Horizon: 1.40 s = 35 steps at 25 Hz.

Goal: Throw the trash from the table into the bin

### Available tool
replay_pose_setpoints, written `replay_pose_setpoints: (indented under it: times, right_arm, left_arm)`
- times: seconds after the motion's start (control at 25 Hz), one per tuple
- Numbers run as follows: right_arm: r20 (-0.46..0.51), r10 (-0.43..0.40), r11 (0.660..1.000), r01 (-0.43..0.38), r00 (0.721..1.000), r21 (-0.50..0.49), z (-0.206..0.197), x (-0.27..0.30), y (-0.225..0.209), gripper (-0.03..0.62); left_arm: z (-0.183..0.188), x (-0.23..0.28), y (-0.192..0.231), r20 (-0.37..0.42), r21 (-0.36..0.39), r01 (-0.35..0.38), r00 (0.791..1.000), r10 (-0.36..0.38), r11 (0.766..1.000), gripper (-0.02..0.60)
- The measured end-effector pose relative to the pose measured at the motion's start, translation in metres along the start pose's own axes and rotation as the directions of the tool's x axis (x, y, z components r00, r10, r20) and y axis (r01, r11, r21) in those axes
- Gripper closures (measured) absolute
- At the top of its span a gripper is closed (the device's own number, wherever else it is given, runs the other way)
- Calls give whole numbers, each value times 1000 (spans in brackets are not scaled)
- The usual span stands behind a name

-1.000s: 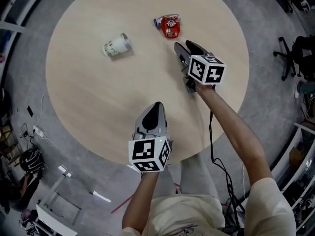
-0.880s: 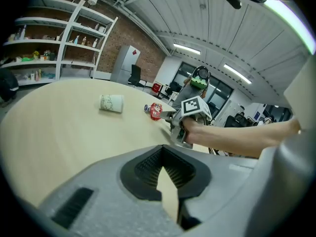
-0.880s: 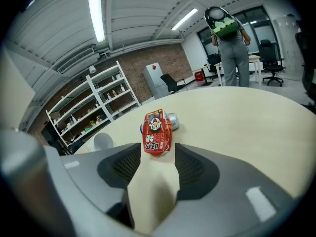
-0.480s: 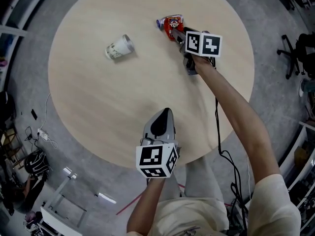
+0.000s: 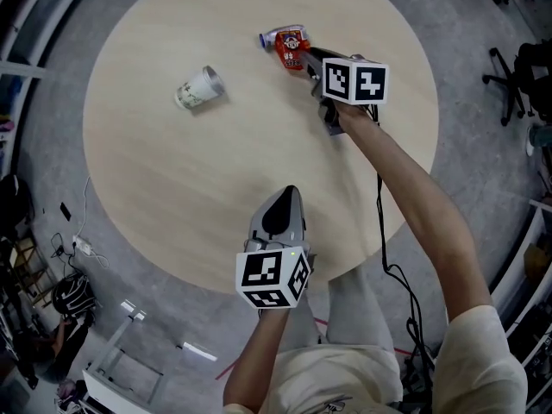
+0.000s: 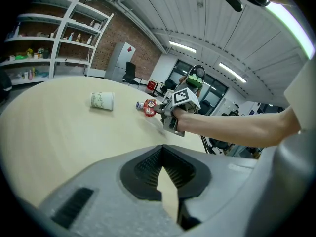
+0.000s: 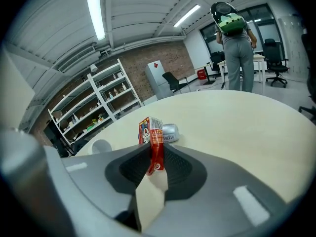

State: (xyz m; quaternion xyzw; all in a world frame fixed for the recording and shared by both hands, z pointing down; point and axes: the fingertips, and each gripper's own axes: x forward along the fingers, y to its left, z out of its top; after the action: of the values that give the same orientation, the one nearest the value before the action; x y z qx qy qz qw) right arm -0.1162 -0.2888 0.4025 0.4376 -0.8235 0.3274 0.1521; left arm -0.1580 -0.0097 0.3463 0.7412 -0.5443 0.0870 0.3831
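From above the person's head, a round, pale wood tabletop (image 5: 155, 179) fills most of the scene. The right gripper (image 5: 310, 56) reaches to the far side on an outstretched arm, its tips on a red snack packet (image 5: 291, 46) that lies there. A paper cup (image 5: 198, 87) lies on its side to the left, well apart from the packet. The left gripper (image 5: 287, 191) hangs over the near edge, far from both pieces of trash.

Along the left gripper view, the left gripper (image 6: 161, 149) is clenched at the tips with nothing between its jaws. Beyond it, the cup (image 6: 102, 100) lies on the tabletop and the right gripper (image 6: 161, 111) meets the packet (image 6: 149, 107).

Along the right gripper view, the right gripper (image 7: 152, 158) has just been closing and now grasps the packet (image 7: 151, 135), pinched upright between its ribbed pads. The packet's silver end rests on the tabletop just behind. Shelving (image 7: 98, 102) lines a brick wall, and a person with a green backpack (image 7: 231, 21) stands in the background.
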Motion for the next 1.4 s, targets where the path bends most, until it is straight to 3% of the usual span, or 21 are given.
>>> replay_pose_setpoints:
  times: [0.32, 0.68, 0.84, 1.08, 1.4]
  right_arm:
    - [39, 36, 999, -37, 999, 26, -13, -77, -21, 514]
    - [103, -36, 993, 24, 994, 114, -62, -221, -108, 516]
    - [116, -96, 975, 70, 989, 213, -80, -248, -138, 516]
    - [174, -195, 937, 131, 965, 323, -151, -375, -210, 517]
    - [142, -279, 890, 200, 950, 409, -240, -435, -270, 517]
  left_arm:
    - [-20, 13, -40, -37, 41, 57, 998, -55, 998, 577]
    - [-66, 36, -124, -137, 130, 177, 978, -160, 976, 577]
    - [-70, 58, -132, -201, 137, 232, 959, -202, 963, 577]
    - [-141, 68, -235, -279, 201, 321, 925, -260, 926, 577]
    - [-206, 94, -294, -386, 227, 394, 876, -289, 891, 577]
